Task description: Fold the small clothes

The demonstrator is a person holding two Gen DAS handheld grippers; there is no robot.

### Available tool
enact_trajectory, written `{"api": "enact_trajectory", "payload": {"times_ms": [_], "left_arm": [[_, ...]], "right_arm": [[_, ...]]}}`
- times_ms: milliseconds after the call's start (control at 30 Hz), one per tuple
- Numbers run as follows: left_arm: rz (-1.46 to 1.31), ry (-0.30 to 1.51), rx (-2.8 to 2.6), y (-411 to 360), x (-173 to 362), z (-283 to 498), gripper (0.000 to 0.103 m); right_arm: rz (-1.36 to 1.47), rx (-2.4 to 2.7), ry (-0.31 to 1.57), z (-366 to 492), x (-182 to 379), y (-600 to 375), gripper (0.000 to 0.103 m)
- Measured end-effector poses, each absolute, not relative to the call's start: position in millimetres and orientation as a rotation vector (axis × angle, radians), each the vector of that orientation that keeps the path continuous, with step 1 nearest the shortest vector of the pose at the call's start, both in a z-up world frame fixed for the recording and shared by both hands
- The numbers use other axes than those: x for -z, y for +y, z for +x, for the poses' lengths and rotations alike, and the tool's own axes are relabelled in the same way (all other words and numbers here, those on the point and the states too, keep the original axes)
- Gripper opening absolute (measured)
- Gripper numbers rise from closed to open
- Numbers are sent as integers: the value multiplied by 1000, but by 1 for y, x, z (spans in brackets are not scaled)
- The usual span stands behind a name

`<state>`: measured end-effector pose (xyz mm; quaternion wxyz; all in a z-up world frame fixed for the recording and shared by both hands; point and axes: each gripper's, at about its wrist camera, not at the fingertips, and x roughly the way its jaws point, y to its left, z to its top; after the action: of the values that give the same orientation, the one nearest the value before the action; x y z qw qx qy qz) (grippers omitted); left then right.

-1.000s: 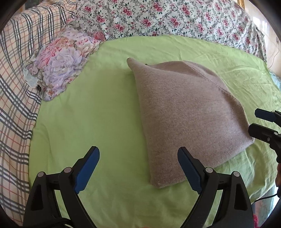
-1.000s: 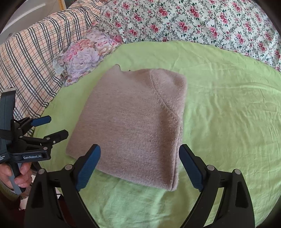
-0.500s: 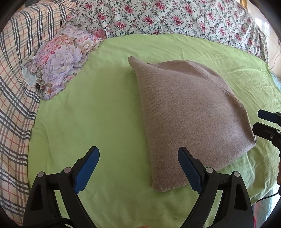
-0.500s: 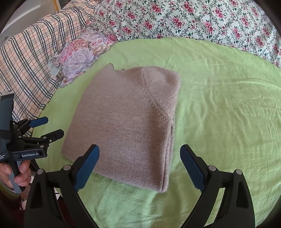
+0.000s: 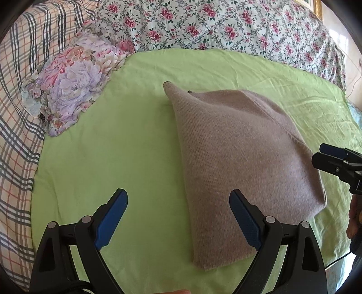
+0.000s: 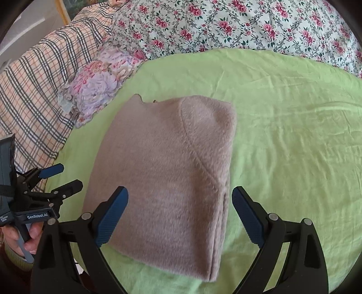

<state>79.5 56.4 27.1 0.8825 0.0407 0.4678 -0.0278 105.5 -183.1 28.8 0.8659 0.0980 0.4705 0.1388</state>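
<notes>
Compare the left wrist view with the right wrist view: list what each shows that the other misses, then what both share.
Only the left wrist view shows the right claw from outside, nearly edge-on at the frame's right edge, and a gilt picture-frame corner.

Only the right wrist view shows the hand gripping the left claw's handle, and a diagonal seam across the knit.

Both show the folded taupe knit garment, green bedsheet, purple floral cushion, plaid blanket and rose-print quilt.

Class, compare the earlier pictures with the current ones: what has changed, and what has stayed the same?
Very little: both views shift slightly, so the open left gripper and right gripper drift a touch. Nothing was grasped or released. The folded brown knit garment stays flat on the green sheet.
</notes>
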Motion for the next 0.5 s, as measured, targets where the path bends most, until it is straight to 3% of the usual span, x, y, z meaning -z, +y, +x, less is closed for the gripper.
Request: {"api": "enact_trajectory", "payload": {"times_ms": [500], "left_arm": [[101,961,86,44,-31,73,92]], "right_arm": [[152,-329,988,93,-29,-174,93]]}}
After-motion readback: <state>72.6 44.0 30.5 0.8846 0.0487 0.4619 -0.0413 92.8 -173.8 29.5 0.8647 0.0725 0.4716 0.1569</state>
